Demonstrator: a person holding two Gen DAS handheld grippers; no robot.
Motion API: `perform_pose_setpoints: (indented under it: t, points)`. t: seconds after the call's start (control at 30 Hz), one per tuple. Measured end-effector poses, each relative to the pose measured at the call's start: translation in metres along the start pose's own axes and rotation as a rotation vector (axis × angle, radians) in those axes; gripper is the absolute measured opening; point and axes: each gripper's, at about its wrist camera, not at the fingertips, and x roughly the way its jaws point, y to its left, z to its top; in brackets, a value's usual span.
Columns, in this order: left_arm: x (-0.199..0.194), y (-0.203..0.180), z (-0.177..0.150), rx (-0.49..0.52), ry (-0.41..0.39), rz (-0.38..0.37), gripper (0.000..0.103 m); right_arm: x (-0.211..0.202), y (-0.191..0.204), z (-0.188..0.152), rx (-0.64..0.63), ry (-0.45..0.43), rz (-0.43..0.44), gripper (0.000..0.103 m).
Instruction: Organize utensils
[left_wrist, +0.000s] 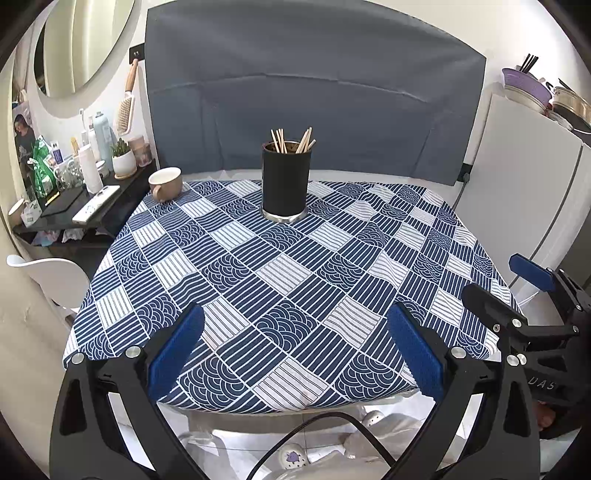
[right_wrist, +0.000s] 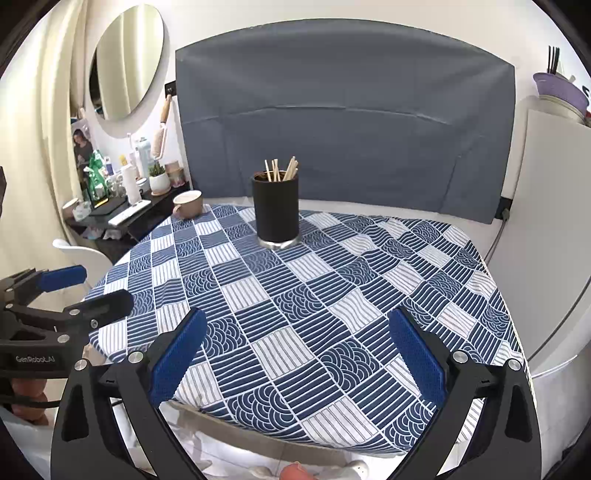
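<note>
Broad bare tablecloth (left_wrist: 280, 280) up to two far obstacles: black holder (left_wrist: 284, 181), corner mug (left_wrist: 166, 183).

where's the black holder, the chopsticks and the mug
holder (left_wrist: 284, 181), left wrist view, middle of its black side
chopsticks (left_wrist: 279, 140), left wrist view, sticks above the rim
mug (left_wrist: 167, 183), left wrist view, its outer wall

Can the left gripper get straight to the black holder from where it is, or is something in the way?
Probably yes. The left gripper is open at the near table edge, and only bare tablecloth lies between it and the holder. The mug stands well off to the side.
</note>
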Motion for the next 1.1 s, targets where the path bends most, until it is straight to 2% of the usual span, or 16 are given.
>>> perform_pose_setpoints:
  t: [1.1]
  points:
    - [-0.012,0.009,-0.009,0.016,-0.004,-0.019,0.097,-0.017,0.014,-0.011,0.013,-0.002,-0.04,0.095]
